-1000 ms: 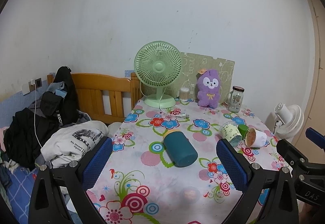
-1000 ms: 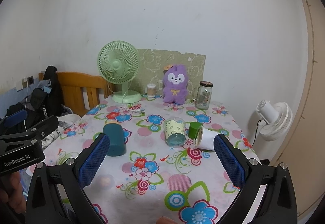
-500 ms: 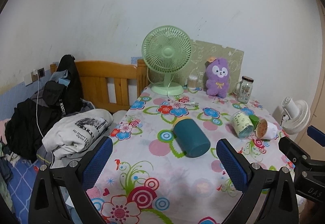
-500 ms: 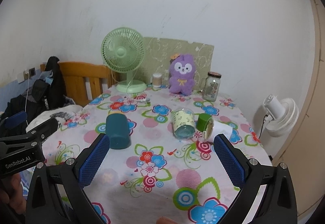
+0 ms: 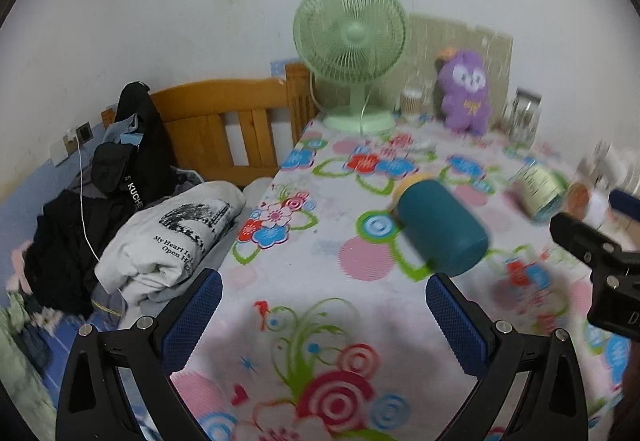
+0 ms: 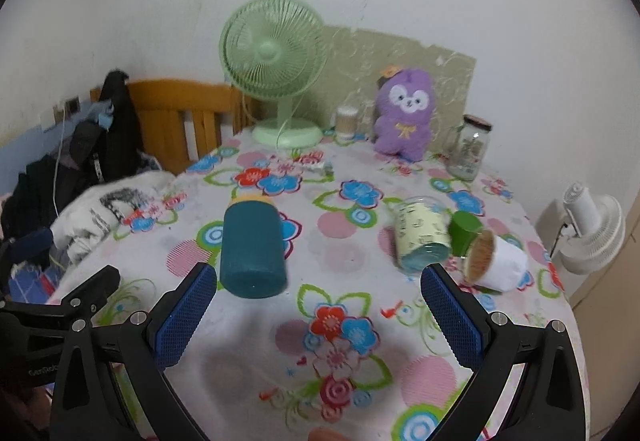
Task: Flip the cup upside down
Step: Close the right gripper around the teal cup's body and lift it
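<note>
A teal cup (image 6: 253,249) with a yellow rim lies on its side on the floral tablecloth (image 6: 344,325); it also shows in the left wrist view (image 5: 440,227). A pale yellow patterned cup (image 6: 420,237), a green cup (image 6: 464,231) and a white cup (image 6: 496,261) lie on their sides to its right. My left gripper (image 5: 322,315) is open and empty, low over the table's near left. My right gripper (image 6: 318,315) is open and empty, with the teal cup just beyond its left finger.
At the table's back stand a green desk fan (image 6: 276,69), a purple plush toy (image 6: 404,117), a glass jar (image 6: 470,151) and a small container (image 6: 346,121). A wooden bed frame (image 5: 224,125) with piled clothes (image 5: 168,237) is at the left. A white fan (image 6: 592,229) stands off the table's right.
Both grippers have moved forward and lower toward the table, so the cups look larger and nearer. The left view has swung left. Both stay open.
</note>
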Demonstrator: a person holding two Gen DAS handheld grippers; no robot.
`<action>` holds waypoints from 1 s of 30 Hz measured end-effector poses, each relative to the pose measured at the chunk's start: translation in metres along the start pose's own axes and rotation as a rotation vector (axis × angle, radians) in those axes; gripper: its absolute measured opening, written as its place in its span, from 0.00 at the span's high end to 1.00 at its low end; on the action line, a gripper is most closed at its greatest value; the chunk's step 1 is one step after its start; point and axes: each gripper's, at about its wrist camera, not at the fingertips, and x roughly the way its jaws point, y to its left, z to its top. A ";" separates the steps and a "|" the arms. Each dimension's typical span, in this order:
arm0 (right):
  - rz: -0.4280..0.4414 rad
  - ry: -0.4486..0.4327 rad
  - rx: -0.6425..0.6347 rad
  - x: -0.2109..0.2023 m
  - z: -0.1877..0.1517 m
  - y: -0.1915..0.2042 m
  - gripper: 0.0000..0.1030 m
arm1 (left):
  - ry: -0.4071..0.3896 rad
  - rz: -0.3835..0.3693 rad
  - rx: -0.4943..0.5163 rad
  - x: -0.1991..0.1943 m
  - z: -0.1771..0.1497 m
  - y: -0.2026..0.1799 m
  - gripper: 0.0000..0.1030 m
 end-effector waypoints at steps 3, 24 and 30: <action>0.033 0.060 -0.009 0.030 0.004 0.007 0.00 | 0.042 0.010 0.055 0.023 0.004 0.001 0.00; 0.254 0.325 -0.073 0.135 0.025 0.041 0.14 | 0.136 0.044 0.261 0.082 0.020 -0.023 0.00; 0.276 0.352 -0.075 0.145 0.023 0.039 0.32 | 0.141 0.046 0.264 0.083 0.020 -0.023 0.00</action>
